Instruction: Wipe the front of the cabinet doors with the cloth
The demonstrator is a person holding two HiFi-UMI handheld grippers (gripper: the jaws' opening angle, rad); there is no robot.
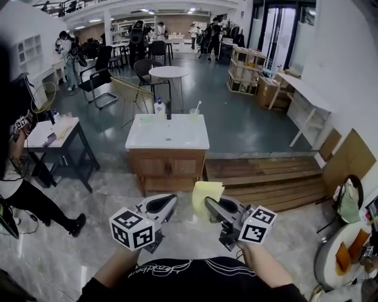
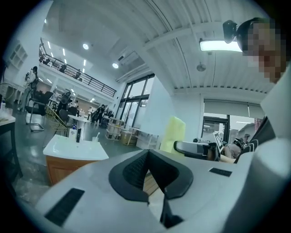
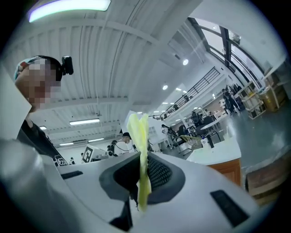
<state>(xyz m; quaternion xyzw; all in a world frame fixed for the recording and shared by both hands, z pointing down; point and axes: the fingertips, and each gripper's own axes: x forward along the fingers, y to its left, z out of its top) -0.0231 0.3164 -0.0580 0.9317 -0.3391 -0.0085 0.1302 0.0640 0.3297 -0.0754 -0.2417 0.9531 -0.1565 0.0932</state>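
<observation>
Two fingers [image 3: 160,174] of the right gripper [image 3: 143,159] pinch the yellow cloth [image 3: 140,132], which stands upright out of them. The left gripper [image 2: 148,155] has its fingers [image 2: 131,172] pressed together, empty. Both grippers hang side by side well short of the cabinet doors [image 1: 168,168], the cloth not touching them.

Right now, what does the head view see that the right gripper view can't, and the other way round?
Only the head view shows the marker cube on the right gripper. Only the right gripper view shows the ceiling light, the head camera and the jaws up close, shut on the cloth. Both show the yellow cloth and the wooden cabinet with its white top.
</observation>
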